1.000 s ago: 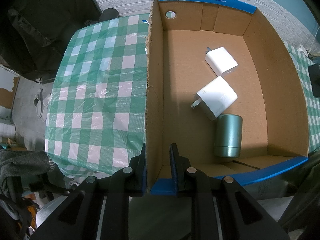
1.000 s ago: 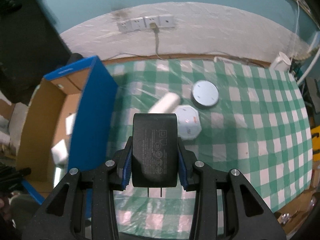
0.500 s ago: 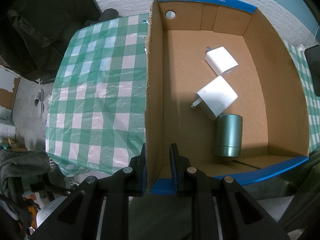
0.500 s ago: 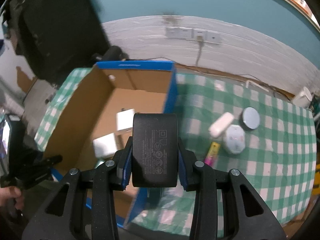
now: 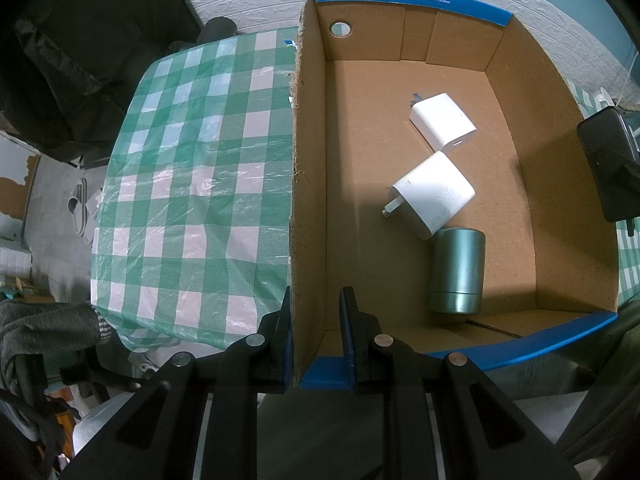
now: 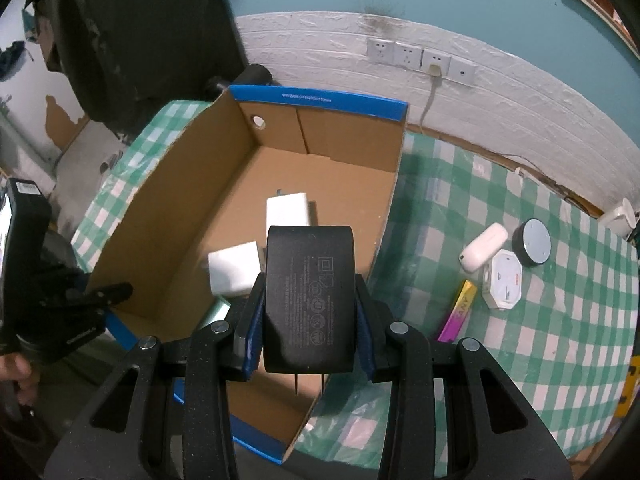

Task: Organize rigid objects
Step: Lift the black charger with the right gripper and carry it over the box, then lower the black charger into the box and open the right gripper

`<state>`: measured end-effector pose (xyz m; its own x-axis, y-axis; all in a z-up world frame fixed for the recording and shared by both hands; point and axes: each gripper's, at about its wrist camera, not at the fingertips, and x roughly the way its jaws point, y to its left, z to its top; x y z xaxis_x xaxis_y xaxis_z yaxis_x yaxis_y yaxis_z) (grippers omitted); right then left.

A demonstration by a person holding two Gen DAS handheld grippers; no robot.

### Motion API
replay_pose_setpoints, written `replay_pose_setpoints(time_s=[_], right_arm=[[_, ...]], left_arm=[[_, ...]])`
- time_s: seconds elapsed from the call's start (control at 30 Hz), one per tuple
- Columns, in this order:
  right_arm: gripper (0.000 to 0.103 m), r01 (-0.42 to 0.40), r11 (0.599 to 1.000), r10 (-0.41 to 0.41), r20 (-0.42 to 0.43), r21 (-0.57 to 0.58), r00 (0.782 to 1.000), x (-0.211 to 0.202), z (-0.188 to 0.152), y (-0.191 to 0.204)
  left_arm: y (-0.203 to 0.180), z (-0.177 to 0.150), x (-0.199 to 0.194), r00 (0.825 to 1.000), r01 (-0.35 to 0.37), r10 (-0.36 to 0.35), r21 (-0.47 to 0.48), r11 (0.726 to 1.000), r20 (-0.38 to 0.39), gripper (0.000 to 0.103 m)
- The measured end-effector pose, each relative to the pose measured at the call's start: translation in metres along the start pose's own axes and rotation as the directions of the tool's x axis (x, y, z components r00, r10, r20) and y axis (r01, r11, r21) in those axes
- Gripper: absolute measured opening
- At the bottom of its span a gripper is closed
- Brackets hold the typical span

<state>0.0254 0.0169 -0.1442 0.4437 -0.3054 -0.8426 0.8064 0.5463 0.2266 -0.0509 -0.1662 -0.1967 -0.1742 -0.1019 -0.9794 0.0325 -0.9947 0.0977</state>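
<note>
An open cardboard box (image 5: 312,168) (image 6: 168,216) with blue rims stands on the checked table. My left gripper (image 5: 314,336) is shut on its near corner wall. Two white chargers (image 5: 442,126) (image 5: 432,194) and a grey-green cylinder (image 5: 456,272) lie on the box floor. My right gripper (image 6: 310,300) is shut on a black power adapter (image 6: 310,296), held above the box's near right part, prongs toward the camera. That black power adapter (image 5: 608,168) shows at the right edge of the left wrist view.
On the green checked tablecloth (image 6: 540,320) right of the box lie a white oval case (image 6: 482,252), a white octagonal box (image 6: 502,280), a round grey puck (image 6: 532,242) and a pink-yellow stick (image 6: 460,310). Wall sockets (image 6: 420,58) with a cable sit behind the table.
My right gripper carried the black adapter leftward from over the tablecloth to above the box. The adapter has come into the left wrist view's right edge. The left gripper stayed put.
</note>
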Motion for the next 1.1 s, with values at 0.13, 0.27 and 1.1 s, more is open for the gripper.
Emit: replay_pose_setpoints(time_s=[0.13,0.27,1.1], right_arm=[[0.037,0.001,1.0,-0.001,-0.005,0.002,1.0,0.002,0.0,-0.001],[0.037,0.0,1.0,0.0,0.0,0.008,1.0,0.002,0.0,-0.001],[0.042,-0.002,0.988,-0.011,0.082,0.155,0.997,-0.021,0.004,-0.041]], left_arm=[[0.0,0.0,0.0,1.0,0.001,-0.001,0.0,1.0,0.0,0.018],[0.0,0.0,0.0,1.0,0.0,0.0,0.0,1.0,0.0,0.018],[-0.001,0.0,-0.001,1.0,-0.002,0.002,0.006,1.0,0.001,0.021]])
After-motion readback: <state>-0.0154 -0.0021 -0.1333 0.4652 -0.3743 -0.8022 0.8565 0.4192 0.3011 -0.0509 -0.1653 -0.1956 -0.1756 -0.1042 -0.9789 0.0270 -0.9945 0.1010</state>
